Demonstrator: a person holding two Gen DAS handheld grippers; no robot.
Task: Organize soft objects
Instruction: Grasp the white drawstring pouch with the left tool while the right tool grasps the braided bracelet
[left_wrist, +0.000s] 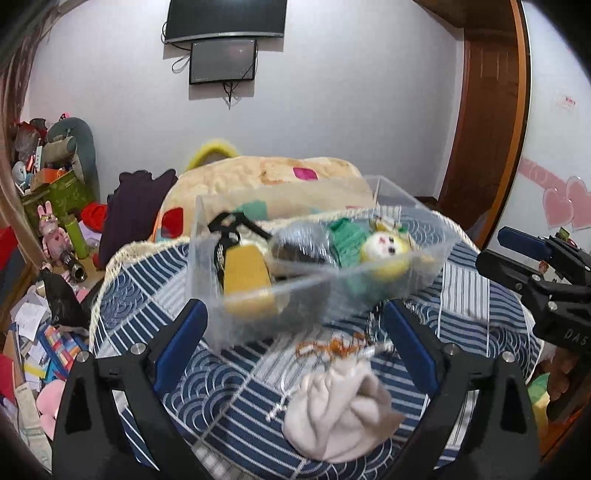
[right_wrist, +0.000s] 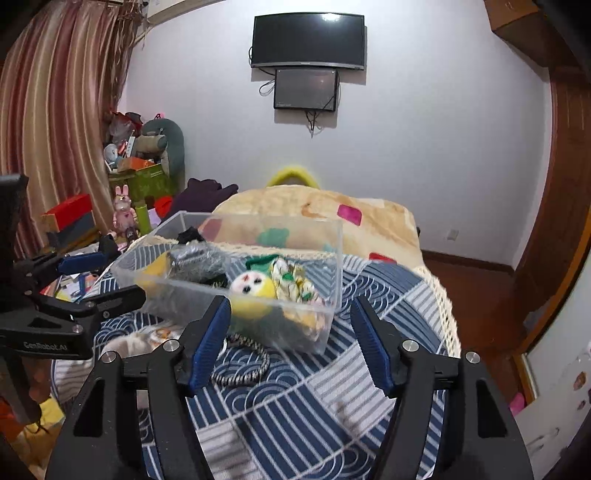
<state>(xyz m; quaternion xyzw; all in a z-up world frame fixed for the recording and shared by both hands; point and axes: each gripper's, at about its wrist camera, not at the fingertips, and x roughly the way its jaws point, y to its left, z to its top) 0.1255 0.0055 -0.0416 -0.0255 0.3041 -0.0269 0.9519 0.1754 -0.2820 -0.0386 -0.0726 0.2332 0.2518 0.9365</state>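
Left gripper (left_wrist: 295, 325): fingers spread, empty — pouch (left_wrist: 338, 417) at 6 o'clock.
Right gripper (right_wrist: 291, 332): released.
Tip: pinch mid-pouch, lift clear, drop into bin (left_wrist: 388, 195).

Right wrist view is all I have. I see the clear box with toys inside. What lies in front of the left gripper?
Observer: A pale drawstring pouch lies on the blue patterned cloth, outside the clear box.
Operator: Does the left gripper hold it?
Observer: No. The left gripper is open, and the pouch lies low between its two arms.
Operator: Is anything else loose there?
Observer: Yes, a blurred orange-brown cord lies between the pouch and the box.
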